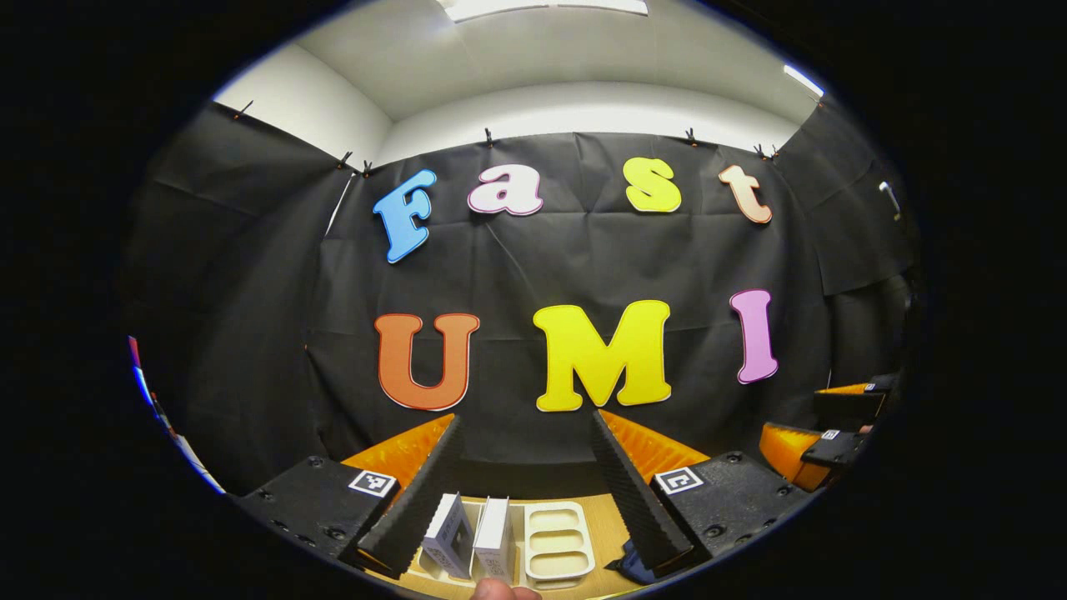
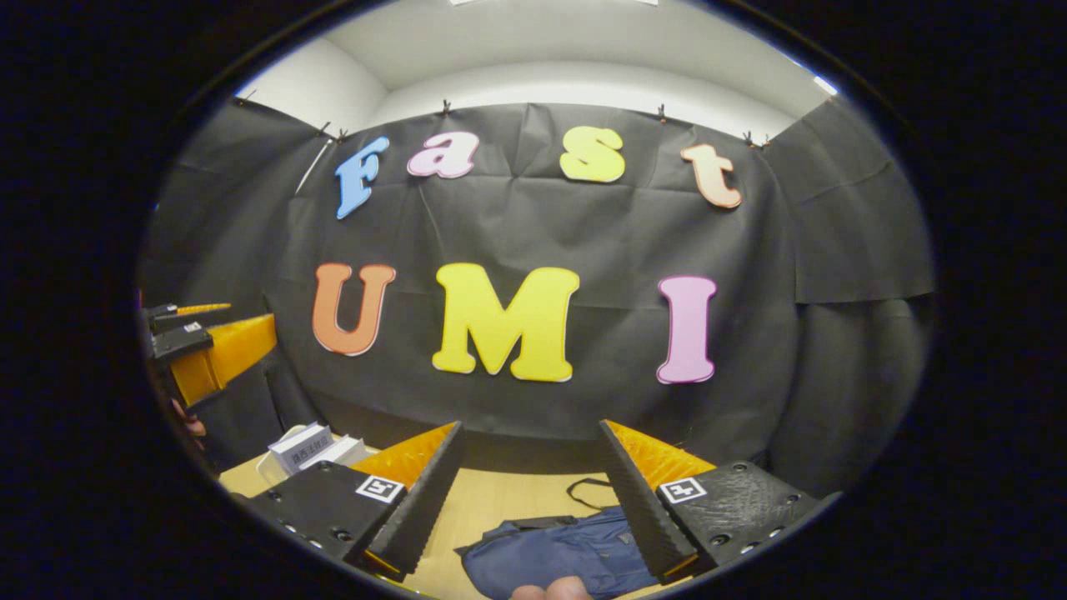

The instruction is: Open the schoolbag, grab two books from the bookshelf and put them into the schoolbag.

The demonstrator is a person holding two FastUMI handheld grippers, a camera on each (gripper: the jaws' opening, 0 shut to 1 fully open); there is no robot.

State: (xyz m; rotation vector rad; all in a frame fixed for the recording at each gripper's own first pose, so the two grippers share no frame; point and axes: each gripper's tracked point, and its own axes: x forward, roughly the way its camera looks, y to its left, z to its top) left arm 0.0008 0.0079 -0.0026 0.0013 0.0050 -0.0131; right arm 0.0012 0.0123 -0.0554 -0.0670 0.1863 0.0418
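Both sets of jaws stand wide apart, holding nothing. Between the left gripper (image 1: 527, 467) fingers, two books (image 1: 471, 537) stand upright in a pale bookshelf (image 1: 557, 540) on the wooden desk (image 1: 608, 521). Below the right gripper (image 2: 527, 471) lies the blue schoolbag (image 2: 554, 554), flat on the desk.

Ahead of the fingers hangs black cloth (image 1: 567, 267), creased and clipped along its top edge, wrapping round to both sides as the booth's wall. Above the cloth rises a white wall (image 1: 583, 104) under a white ceiling (image 1: 533, 50), with a bright light strip (image 1: 546, 7) overhead. Below the fingers lies a light wooden table (image 2: 492, 500), running back to the foot of the cloth.
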